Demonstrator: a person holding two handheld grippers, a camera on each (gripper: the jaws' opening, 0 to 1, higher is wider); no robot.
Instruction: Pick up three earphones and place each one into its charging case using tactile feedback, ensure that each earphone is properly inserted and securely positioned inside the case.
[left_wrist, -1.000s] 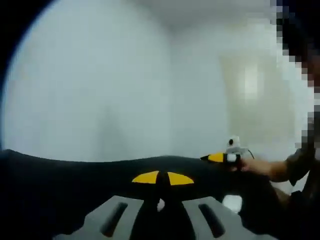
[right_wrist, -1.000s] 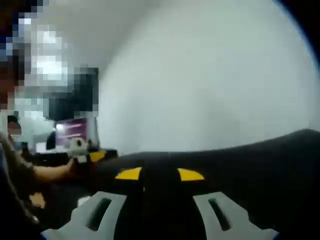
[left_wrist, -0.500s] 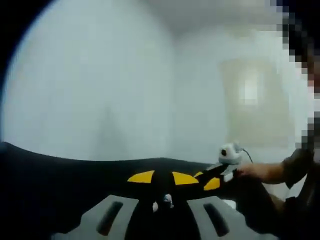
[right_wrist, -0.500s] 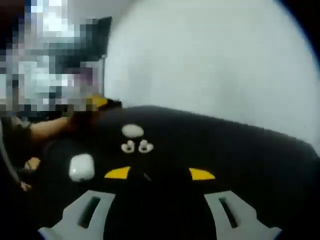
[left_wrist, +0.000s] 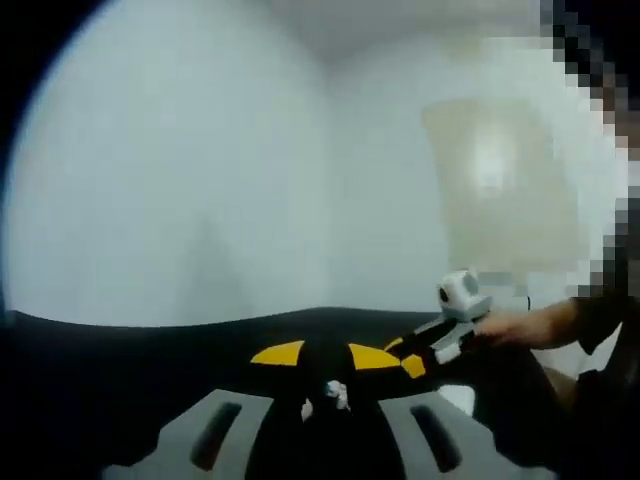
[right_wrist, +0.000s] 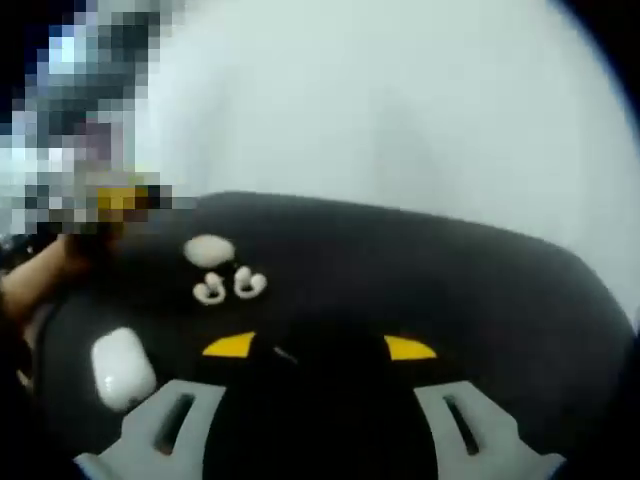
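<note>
Earphones are lying on the black table (right_wrist: 420, 270), white against the dark surface: in the right gripper view two of them (right_wrist: 209, 292) (right_wrist: 249, 283) are sitting side by side, just apart from each other, up and to the left of the right gripper (right_wrist: 317, 350). Just beyond the pair a rounded white case (right_wrist: 208, 250) is resting, and a second white charging case (right_wrist: 122, 367), oblong, is lying nearer the camera at the left, its long axis running roughly toward and away from the view. The picture is too blurred to show which way the earphone stems are pointing, and no brand, label or writing is showing legibly anywhere.

The right gripper is hovering with its jaws spread wide and nothing between them. The left gripper (left_wrist: 325, 358) is also holding its jaws apart over the table; two small white bits, possibly earphones (left_wrist: 328, 396), are showing low between the grey jaw bases, too soft to identify.

In the left gripper view the right gripper is reaching in from the right edge, with a person's hand (left_wrist: 525, 325) grasping it. A pale wall (left_wrist: 200, 180) is standing behind the table.
</note>
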